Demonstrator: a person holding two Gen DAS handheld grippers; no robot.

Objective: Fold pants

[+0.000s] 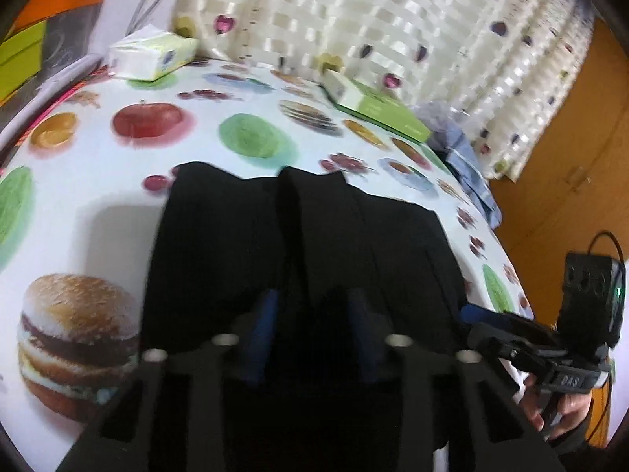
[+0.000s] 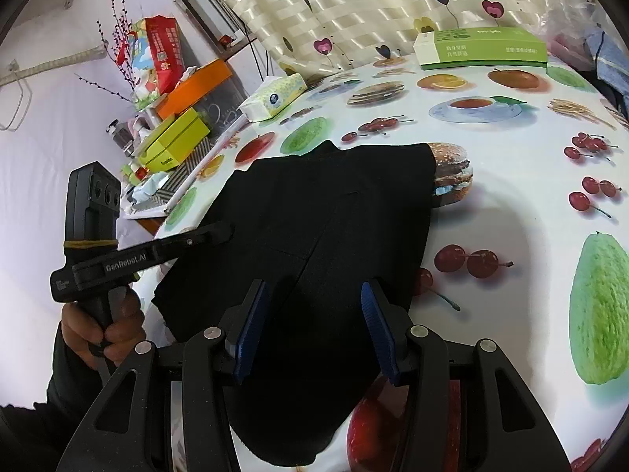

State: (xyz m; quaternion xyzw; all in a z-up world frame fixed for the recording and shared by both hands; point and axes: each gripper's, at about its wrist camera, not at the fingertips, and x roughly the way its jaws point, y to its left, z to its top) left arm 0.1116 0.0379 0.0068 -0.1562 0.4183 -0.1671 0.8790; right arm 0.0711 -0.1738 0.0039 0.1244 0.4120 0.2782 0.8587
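Black pants (image 1: 298, 244) lie folded on a table with a fruit-print cloth (image 1: 98, 204); they also show in the right wrist view (image 2: 322, 216). My left gripper (image 1: 310, 326) hangs just over the near edge of the pants, its blue pads apart, with dark cloth between and below them; whether it holds cloth is unclear. My right gripper (image 2: 310, 322) is open over the near part of the pants, nothing between its pads. The left gripper also shows at the left of the right wrist view (image 2: 220, 232), reaching onto the pants' left edge.
A tissue pack (image 2: 275, 94) and a green box (image 2: 483, 49) sit at the far side of the table by a curtain. Blue cloth (image 1: 468, 169) lies at the table's far right edge. A cluttered shelf (image 2: 173, 133) with boxes stands to the left.
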